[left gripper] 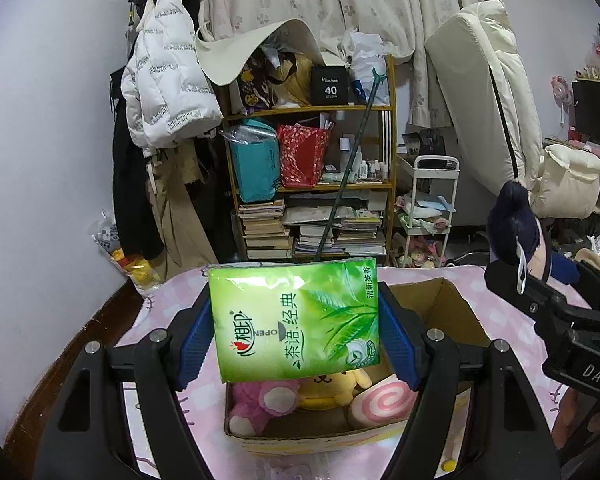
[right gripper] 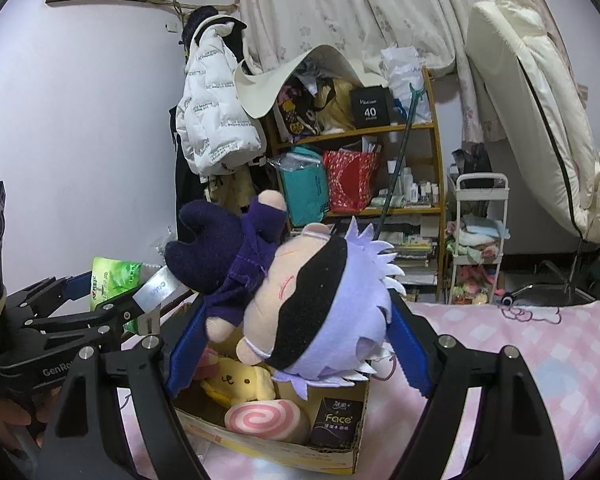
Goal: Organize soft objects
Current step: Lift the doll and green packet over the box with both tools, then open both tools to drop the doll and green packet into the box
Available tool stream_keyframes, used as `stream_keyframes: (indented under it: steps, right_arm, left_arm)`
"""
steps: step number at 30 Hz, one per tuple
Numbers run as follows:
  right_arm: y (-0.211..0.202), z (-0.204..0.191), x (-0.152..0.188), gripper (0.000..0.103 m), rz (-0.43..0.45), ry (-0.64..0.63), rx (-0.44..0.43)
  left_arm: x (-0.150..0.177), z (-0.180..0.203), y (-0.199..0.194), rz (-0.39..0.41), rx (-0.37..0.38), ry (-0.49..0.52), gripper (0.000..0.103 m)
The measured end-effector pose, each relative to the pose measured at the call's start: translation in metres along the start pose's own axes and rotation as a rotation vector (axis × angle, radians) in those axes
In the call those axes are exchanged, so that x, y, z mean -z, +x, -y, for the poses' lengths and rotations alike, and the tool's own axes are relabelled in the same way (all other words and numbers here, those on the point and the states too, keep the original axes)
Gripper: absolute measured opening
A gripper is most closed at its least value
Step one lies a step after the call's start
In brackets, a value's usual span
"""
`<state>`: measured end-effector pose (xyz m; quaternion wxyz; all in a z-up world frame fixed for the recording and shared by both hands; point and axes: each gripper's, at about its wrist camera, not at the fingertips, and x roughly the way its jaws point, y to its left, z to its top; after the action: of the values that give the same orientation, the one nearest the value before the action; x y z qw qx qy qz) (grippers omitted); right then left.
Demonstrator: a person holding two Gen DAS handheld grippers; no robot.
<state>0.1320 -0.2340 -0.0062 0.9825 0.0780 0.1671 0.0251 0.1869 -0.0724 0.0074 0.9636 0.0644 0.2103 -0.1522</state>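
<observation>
My left gripper point(left gripper: 296, 332) is shut on a green tissue pack point(left gripper: 296, 320) and holds it above a cardboard box point(left gripper: 308, 440). The box holds a pink plush point(left gripper: 260, 400), a yellow dog plush point(left gripper: 332, 388) and a pink swirl roll plush point(left gripper: 384, 400). My right gripper point(right gripper: 292, 336) is shut on a plush doll point(right gripper: 296, 296) with lilac hair, black blindfold and navy clothes, held over the same box point(right gripper: 292, 452). The box there also shows the yellow plush point(right gripper: 236, 384), the swirl roll point(right gripper: 260, 420) and a dark "Face" tissue pack point(right gripper: 336, 420). The left gripper with the green pack point(right gripper: 112, 280) shows at the left.
The box sits on a pink checked cloth point(right gripper: 500, 360). Behind stand a cluttered wooden shelf point(left gripper: 312, 184), hung coats point(left gripper: 160, 80), a white trolley point(left gripper: 428, 208) and a leaning cream mattress point(left gripper: 484, 92). The right gripper with the doll point(left gripper: 516, 224) shows at the right.
</observation>
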Motion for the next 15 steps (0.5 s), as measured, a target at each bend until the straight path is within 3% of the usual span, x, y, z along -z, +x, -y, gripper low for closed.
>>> stream_keyframes:
  steps: [15]
  right_arm:
    - [0.021,0.015,0.012,0.086,-0.061,0.042,-0.027]
  left_arm:
    - [0.014,0.014,0.025,-0.087,0.032,0.034,0.074]
